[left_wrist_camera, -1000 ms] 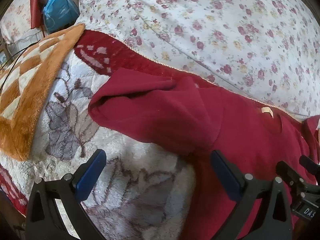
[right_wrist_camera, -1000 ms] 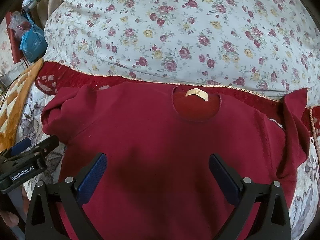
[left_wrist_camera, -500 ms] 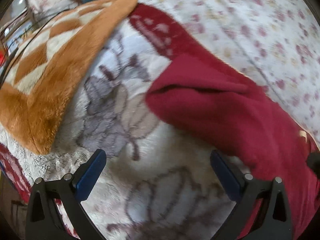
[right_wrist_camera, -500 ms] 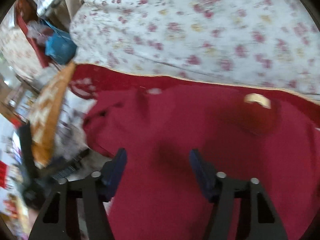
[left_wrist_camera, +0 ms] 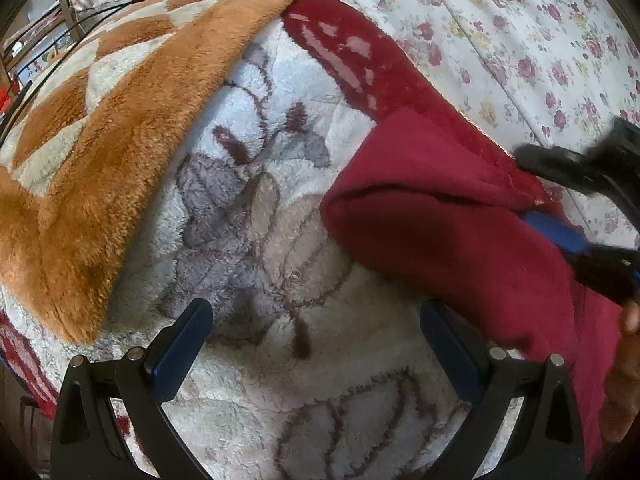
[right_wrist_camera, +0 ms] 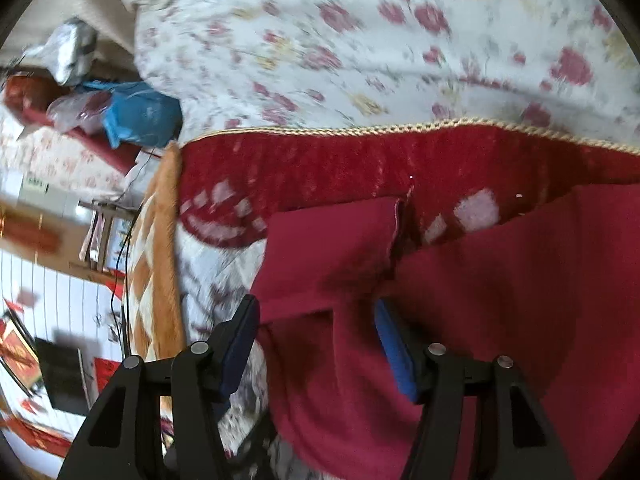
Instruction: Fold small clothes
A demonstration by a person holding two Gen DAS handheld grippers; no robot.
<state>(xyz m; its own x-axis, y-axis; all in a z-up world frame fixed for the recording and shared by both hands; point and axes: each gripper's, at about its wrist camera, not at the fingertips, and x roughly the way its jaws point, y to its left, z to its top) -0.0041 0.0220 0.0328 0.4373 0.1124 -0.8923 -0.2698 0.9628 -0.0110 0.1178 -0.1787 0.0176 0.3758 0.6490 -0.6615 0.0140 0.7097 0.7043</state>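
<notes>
A dark red sweater (left_wrist_camera: 440, 220) lies on the bed, its left sleeve (right_wrist_camera: 328, 248) folded in toward the body. My left gripper (left_wrist_camera: 316, 340) stands open and empty over the white fleece blanket (left_wrist_camera: 280, 248), just left of the sleeve's fold. My right gripper (right_wrist_camera: 316, 340) hovers at the sleeve, jaws partly open with red cloth beneath and between them; no pad visibly presses on it. In the left wrist view the right gripper (left_wrist_camera: 532, 188) reaches in from the right edge over the sweater (right_wrist_camera: 500, 288).
An orange checkered fleece blanket (left_wrist_camera: 100, 140) overlaps the white one at the left. A floral sheet (left_wrist_camera: 520, 40) covers the far side of the bed. A blue bag (right_wrist_camera: 140, 116) and clutter sit beyond the bed's left corner. A hand (left_wrist_camera: 628, 320) shows at the right edge.
The right gripper swung left from the sweater's middle to the left sleeve and its jaws narrowed. The left gripper shifted left off the sweater onto the white blanket.
</notes>
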